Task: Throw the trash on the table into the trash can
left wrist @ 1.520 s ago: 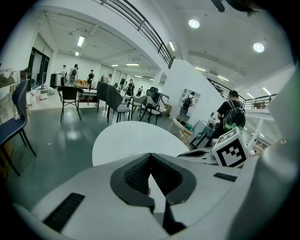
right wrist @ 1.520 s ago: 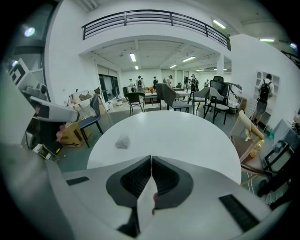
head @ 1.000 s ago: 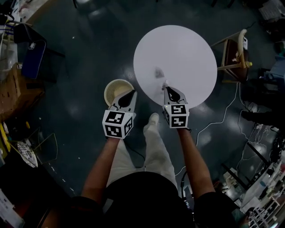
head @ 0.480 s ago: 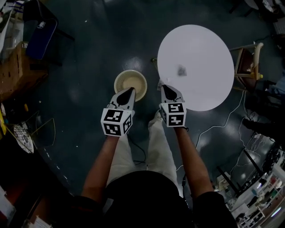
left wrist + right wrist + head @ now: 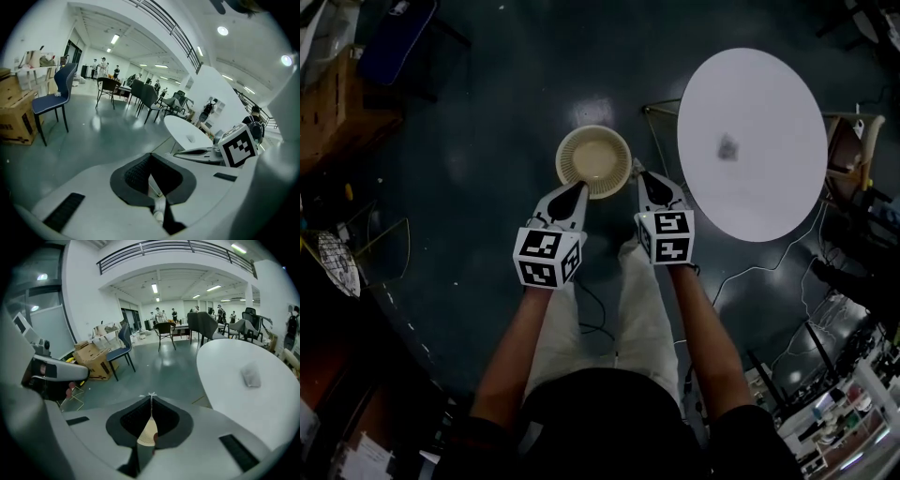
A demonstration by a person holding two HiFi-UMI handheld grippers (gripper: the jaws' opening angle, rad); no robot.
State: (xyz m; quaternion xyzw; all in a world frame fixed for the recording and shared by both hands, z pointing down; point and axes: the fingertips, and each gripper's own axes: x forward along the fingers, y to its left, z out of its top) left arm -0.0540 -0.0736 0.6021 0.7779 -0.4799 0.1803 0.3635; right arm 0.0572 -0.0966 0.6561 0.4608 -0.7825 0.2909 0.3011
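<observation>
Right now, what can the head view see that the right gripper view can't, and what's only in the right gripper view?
Only the head view: the person's arms and legs, and the whole round trash can on the floor. Only the right gripper view: people far back, a balcony railing and ceiling lights. Both: the white table, the crumpled trash on it, the left hand-held gripper, and the right hand-held gripper, shut on a small white scrap.
</observation>
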